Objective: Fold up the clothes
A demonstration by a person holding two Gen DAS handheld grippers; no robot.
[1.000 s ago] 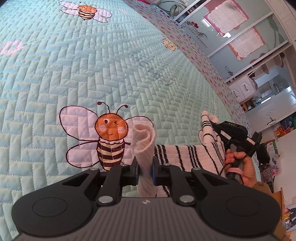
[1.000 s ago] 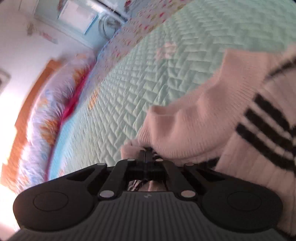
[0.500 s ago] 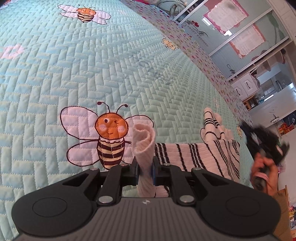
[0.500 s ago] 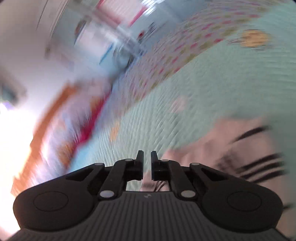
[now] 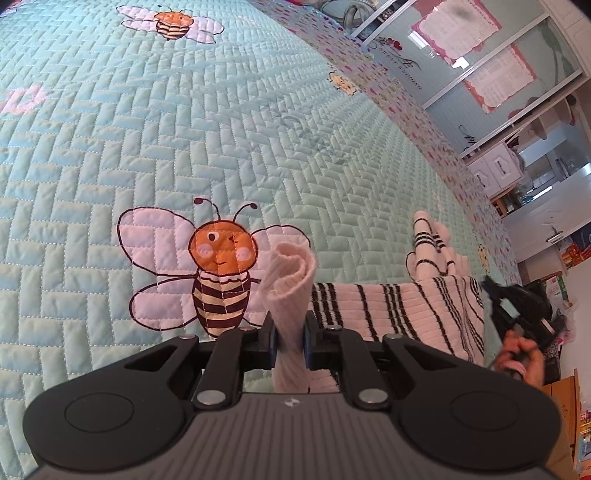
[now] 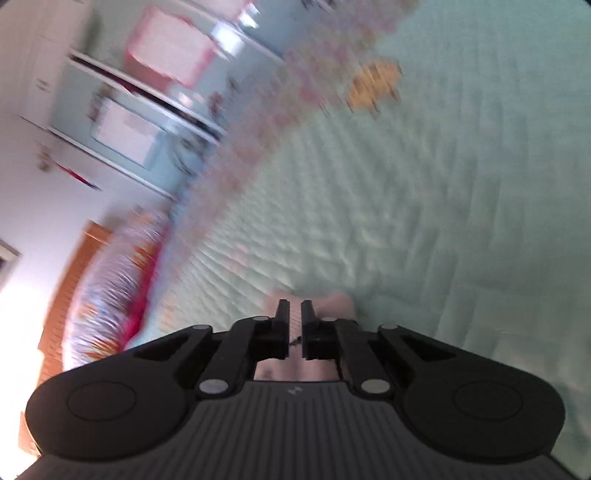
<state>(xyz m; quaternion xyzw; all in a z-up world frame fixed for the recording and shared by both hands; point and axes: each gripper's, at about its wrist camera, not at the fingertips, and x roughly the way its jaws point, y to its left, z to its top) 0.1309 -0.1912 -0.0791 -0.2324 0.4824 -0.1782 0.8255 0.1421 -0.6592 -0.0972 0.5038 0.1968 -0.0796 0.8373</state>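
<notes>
Two views, one sharp and one smeared. Left gripper (image 5: 289, 334) low at centre of the left wrist view, pinching a rolled cream edge of the striped sweater (image 5: 399, 314) between its fingers, roll rising upright above the tips. Rest of sweater spread flat toward the lower right of the frame, black stripes across cream knit, a striped cuff (image 5: 424, 240) sticking up near its far edge. Teal quilted bedspread (image 5: 184, 129) under everything, wide bare stretch across the upper left and centre. Bee print (image 5: 218, 273) just left of the pinched roll, another bee (image 5: 171, 24) at the top edge. Patterned border of the bed (image 5: 406, 110) curving from the top centre down the right side, wardrobe doors beyond. At the far right edge, right gripper (image 5: 517, 306) held by a hand (image 5: 521, 354), just off the sweater's right edge.

Right wrist view heavily blurred. Right gripper (image 6: 294, 328) at lower centre, fingers slightly parted with a narrow gap, nothing clamped between them. Pale cloth patch (image 6: 340, 302) just behind the tips, too smeared to identify surely. Bare teal bedspread (image 6: 443, 203) filling the right and centre, headboard and pillows (image 6: 103, 295) at the left edge.
</notes>
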